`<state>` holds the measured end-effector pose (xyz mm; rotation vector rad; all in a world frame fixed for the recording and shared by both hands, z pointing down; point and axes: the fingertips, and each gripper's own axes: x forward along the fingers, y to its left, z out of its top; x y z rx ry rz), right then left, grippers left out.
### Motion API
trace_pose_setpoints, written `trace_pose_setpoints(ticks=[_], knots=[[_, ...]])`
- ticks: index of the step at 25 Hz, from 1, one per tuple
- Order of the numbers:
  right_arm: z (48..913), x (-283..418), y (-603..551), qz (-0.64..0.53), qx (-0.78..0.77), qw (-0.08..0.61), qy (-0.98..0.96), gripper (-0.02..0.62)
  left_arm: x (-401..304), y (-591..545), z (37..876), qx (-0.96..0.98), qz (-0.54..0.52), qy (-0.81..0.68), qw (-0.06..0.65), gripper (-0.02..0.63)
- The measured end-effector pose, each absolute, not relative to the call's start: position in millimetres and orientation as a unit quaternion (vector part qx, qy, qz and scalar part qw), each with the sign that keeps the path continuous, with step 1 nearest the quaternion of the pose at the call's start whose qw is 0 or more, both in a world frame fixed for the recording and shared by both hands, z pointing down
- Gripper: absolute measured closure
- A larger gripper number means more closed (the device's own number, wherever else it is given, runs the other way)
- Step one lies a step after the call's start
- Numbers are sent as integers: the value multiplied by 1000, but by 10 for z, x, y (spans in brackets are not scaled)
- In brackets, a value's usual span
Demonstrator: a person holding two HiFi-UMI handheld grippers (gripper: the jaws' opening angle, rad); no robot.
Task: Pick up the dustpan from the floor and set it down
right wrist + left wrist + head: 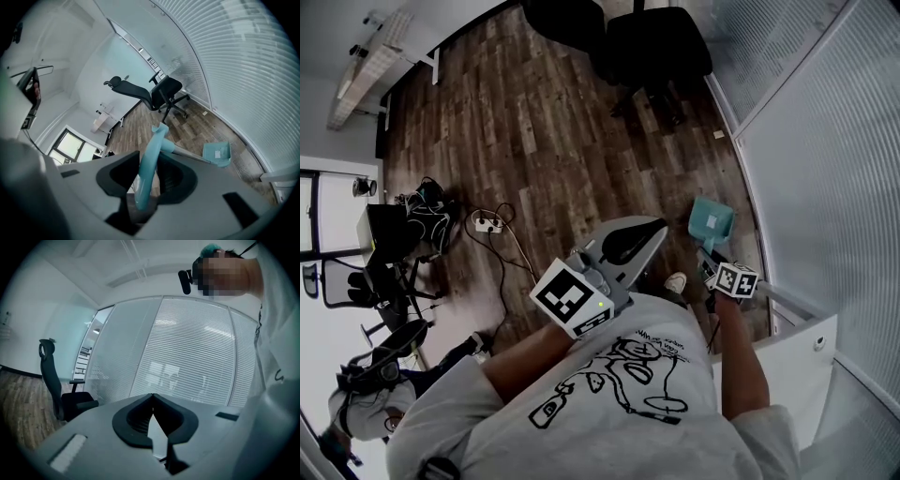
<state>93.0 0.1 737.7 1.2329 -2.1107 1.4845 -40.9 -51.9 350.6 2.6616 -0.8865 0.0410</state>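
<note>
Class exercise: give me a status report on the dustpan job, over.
Left gripper shut, empty. Right gripper shut on dustpan handle; pan low beside glass wall. Office chairs stand well beyond it.

Dustpan handle (149,157) in right gripper (150,174)

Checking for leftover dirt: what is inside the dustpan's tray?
Inside the dustpan: one small white label on its floor, no dirt visible. The strip just behind its near wall, by the handle, is covered.
</note>
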Motion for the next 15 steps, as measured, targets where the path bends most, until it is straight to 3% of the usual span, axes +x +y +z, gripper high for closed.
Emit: trace_pose_setpoints(ticks=[15], knots=[[6413, 885, -137, 471, 417, 99, -771, 489, -190, -582, 3564, 943, 8, -293, 159, 604]])
